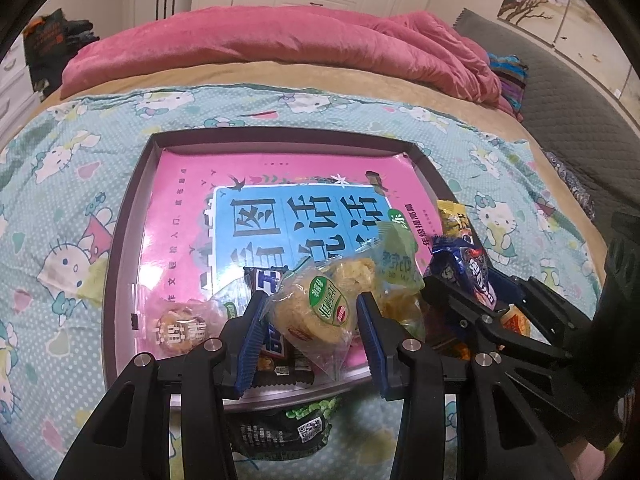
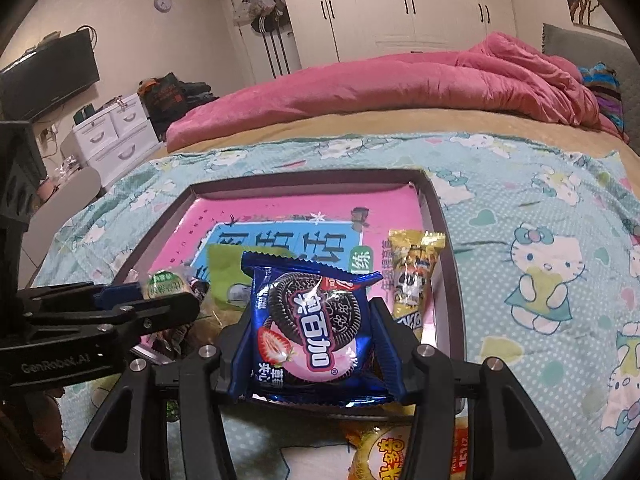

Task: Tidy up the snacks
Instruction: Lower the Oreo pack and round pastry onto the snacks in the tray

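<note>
Left gripper: jaws partly closed, blue pads pressing both sides of a clear-wrapped rice cracker pack with a green label. The pack is held above the near edge of the tray.

Right gripper: jaws partly closed on a blue strawberry sandwich-cookie packet, held upright over the tray's near right corner, packet face toward the camera.

Tray: dark-rimmed, shallow, lying on a cartoon-cat bedsheet. A pink and blue children's book covers its floor.

Contents on the book, near end: a small round pastry in clear wrap at the left; a dark chocolate bar under the left gripper; a green sachet in the middle; a yellow wafer stick pack along the right wall.

Outside the tray, on the sheet just before its near edge: a dark packet printed with green peas, and an orange-yellow snack bag

Beyond: a pink quilt heaped on the bed
</note>
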The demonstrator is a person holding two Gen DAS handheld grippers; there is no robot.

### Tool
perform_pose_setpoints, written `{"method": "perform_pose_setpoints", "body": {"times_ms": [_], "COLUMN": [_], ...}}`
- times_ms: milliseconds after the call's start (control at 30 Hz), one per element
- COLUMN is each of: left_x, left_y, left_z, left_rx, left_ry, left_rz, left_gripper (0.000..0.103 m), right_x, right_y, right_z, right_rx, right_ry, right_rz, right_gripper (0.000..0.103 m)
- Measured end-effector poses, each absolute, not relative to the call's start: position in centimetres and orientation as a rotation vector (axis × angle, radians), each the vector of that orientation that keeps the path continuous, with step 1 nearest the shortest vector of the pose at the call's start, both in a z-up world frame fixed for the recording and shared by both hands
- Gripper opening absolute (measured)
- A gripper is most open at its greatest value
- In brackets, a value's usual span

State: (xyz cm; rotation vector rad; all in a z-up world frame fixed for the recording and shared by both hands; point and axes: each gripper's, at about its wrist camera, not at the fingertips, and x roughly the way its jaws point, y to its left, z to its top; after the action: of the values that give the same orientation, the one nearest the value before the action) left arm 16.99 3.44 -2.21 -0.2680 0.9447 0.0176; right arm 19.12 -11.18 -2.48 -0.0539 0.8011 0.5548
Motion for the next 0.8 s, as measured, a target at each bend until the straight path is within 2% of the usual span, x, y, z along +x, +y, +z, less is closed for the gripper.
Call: {"method": "perform_pose_setpoints", "body": {"times_ms": [233,800], "left_x": [16.9,16.5], "left_y": [3.5,3.7], "left_z": [-2.3,-2.0], "left_rx": [-0.271,-0.265], "left_ry": [0.952,0.965], "left_rz": [0.015,0.03], "left_gripper": [0.047,0.048], "right_x": [19.1,18.9], "right_y": [-11.1,-11.7], "right_z": [-3.0,-1.9], "right_rx": [-0.069,-0.051], "right_ry": [0.811,0.777], "right_rz": [0.531,0.516], "right_gripper": [0.053,0.062]}}
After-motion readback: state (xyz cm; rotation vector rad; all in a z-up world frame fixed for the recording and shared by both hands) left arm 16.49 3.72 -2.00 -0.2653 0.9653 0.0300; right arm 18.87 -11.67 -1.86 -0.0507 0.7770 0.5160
